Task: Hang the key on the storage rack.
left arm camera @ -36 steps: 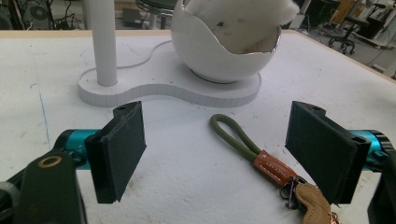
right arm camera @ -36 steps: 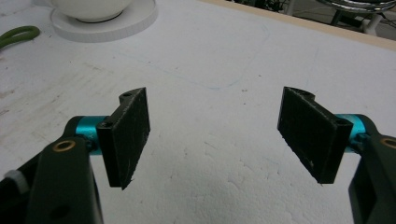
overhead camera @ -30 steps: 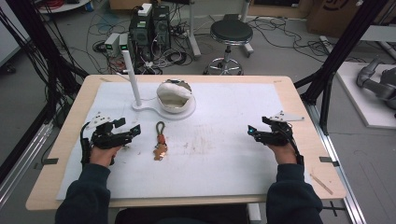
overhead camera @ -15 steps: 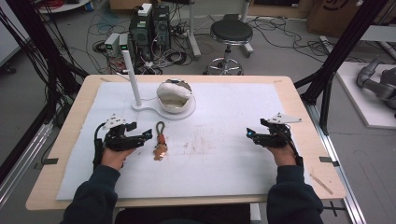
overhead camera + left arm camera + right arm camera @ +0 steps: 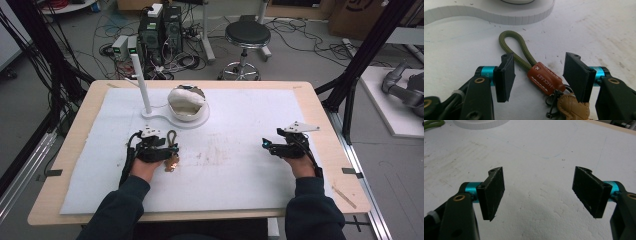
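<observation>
— Where is the keychain (image 5: 544, 80)?

— On the white mat (image 5: 240, 165), between the spread jaws of the left gripper (image 5: 539, 75). The jaws stand on either side of its brown leather tab without touching it; one jaw sits just beside the cord loop.

— What does it look like?

— An olive-green cord loop, a stitched brown tab with white lettering, a metal clip and a tan charm.

— And the right gripper (image 5: 541, 192)?

— Wide open over bare mat, holding nothing, well apart from the keychain.

Wooden table (image 5: 320, 107) carries white foam sheet (image 5: 260, 120). Beyond far edge: black round stool (image 5: 246, 35), computer towers (image 5: 160, 27), tangled floor cables (image 5: 115, 50). Black frame posts (image 5: 367, 50) flank table.
</observation>
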`<state>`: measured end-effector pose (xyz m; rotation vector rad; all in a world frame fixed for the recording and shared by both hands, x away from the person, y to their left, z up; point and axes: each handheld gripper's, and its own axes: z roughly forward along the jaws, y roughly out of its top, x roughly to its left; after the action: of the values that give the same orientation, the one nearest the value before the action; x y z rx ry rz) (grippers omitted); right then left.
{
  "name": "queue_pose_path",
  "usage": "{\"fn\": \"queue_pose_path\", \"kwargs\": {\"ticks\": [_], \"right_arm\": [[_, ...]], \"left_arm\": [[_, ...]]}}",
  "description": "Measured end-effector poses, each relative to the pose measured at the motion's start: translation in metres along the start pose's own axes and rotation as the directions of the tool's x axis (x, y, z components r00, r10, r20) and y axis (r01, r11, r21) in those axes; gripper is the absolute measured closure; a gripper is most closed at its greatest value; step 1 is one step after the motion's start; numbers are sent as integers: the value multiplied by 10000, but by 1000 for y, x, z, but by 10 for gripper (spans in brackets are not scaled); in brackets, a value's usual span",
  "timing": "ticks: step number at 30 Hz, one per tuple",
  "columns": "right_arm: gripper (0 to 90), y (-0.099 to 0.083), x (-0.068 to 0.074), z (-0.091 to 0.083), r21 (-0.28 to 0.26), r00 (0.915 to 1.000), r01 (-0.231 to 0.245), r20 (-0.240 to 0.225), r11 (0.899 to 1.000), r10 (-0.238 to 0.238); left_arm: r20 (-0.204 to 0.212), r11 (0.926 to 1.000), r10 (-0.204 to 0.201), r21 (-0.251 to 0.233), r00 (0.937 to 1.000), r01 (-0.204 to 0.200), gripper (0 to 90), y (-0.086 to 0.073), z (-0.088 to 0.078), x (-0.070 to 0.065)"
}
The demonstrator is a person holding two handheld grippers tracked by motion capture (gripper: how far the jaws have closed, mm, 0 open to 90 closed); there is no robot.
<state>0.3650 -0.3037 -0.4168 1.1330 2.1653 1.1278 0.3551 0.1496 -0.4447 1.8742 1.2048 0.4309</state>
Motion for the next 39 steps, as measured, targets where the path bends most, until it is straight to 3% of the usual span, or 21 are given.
{"fn": "queue_pose_path", "kwargs": {"ticks": [1,6,11,14,15,16,22,24,27,36,39], "right_arm": [[264,0,0,0,20,10000,-28,-6,10000,28],[265,-1,-1,0,-28,9999,-144,-23,9999,144],[265,-1,0,0,-49,9998,-167,-70,9998,166],[265,0,0,1,-61,9997,-209,-87,9998,209],[265,0,0,1,-63,9999,-146,-86,9999,145],[265,0,0,1,-56,9999,-145,-91,9999,144],[265,0,-1,0,-90,9998,-194,-108,9998,193],[265,-1,-1,0,-122,9997,-232,-120,9997,231],[265,-1,-2,0,-180,9996,-240,-130,9996,238],[265,-1,-2,-1,-194,9995,-283,-145,9994,281],[266,-1,-2,-1,-193,9995,-282,-144,9994,279]], "left_arm": [[-424,9999,63,136,9991,-57,398,0,2,-2],[-462,9992,79,397,9989,-61,398,-2,7,-5],[-619,9977,415,561,9972,-380,392,-3,10,-12],[-908,9925,1048,730,9903,-984,436,-3,11,-19],[-708,9900,1277,701,9893,-1228,555,-3,10,-21],[-730,9888,1352,743,9881,-1297,555,-3,10,-21],[-475,9940,896,670,9948,-863,589,-3,9,-16],[-85,9965,627,556,9980,-622,604,-3,8,-13],[209,9965,743,358,9970,-750,706,-2,6,-14],[406,9954,883,332,9953,-897,738,-2,6,-15],[293,9957,846,364,9960,-857,726,-3,8,-16]]}}
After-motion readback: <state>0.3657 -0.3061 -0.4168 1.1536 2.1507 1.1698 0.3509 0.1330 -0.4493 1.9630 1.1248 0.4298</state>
